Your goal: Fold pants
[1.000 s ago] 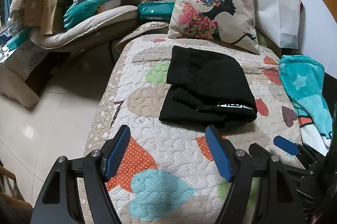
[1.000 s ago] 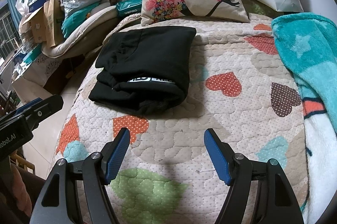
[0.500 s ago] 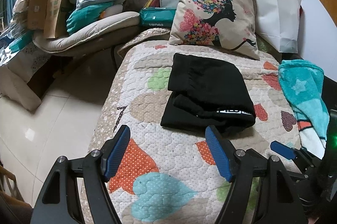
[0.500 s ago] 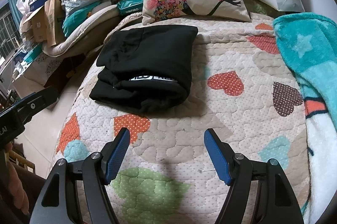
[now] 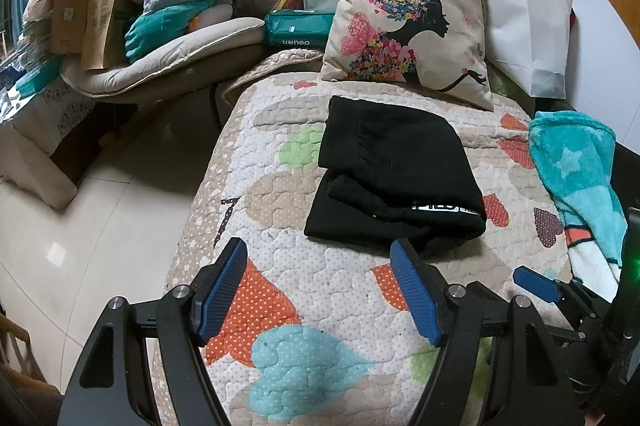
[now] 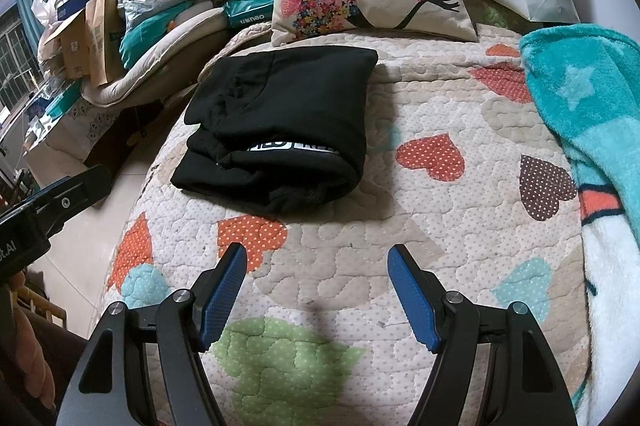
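The black pants (image 5: 394, 171) lie folded into a compact stack on the heart-patterned quilt (image 5: 320, 290), with a white-lettered waistband showing at the near edge. They also show in the right wrist view (image 6: 280, 123). My left gripper (image 5: 320, 290) is open and empty, held above the quilt a short way in front of the pants. My right gripper (image 6: 316, 290) is open and empty too, also short of the pants and apart from them. Part of the right gripper (image 5: 536, 284) shows at the right of the left wrist view.
A flower-print cushion (image 5: 408, 25) and a white bag (image 5: 528, 29) stand behind the pants. A teal star blanket (image 6: 592, 129) lies along the right. The quilt's left edge drops to a tiled floor (image 5: 80, 234). Boxes, bags and cushions (image 5: 160, 5) pile up at the far left.
Both grippers have drawn back slightly from the pants and stayed open. The pants have not moved.
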`<state>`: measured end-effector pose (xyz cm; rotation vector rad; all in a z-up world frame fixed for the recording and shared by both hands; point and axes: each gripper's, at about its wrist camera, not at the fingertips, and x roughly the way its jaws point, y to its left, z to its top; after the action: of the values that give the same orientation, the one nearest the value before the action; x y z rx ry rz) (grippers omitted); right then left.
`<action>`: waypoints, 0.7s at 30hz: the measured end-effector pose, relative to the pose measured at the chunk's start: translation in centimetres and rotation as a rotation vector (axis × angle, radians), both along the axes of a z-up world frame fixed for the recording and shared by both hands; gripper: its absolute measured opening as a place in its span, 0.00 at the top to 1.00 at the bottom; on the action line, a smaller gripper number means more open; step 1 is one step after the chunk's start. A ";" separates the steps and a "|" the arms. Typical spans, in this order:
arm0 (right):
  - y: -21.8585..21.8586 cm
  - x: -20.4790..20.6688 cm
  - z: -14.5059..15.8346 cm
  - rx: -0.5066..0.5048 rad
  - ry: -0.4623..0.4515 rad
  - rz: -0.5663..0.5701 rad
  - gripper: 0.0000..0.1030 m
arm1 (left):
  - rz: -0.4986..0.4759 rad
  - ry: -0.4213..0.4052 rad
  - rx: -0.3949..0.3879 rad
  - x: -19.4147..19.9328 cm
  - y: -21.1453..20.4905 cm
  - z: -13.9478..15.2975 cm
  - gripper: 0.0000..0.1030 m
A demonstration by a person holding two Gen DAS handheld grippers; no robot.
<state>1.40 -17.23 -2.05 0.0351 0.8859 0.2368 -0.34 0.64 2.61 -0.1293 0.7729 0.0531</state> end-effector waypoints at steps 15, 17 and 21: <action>0.1 0.0 -0.1 -0.001 0.001 0.003 0.24 | 0.010 0.081 -0.008 0.8 0.5 -1.3 0.29; 0.1 0.0 -0.1 -0.002 0.001 0.003 0.24 | 0.011 0.087 -0.006 0.9 0.5 -1.4 0.29; 0.2 0.0 -0.1 -0.002 0.002 0.004 0.24 | 0.014 0.098 -0.013 1.0 0.7 -1.5 0.29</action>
<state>1.38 -17.07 -2.17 0.0317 0.8878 0.2391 0.65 1.33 1.06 -0.1451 0.8703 0.0677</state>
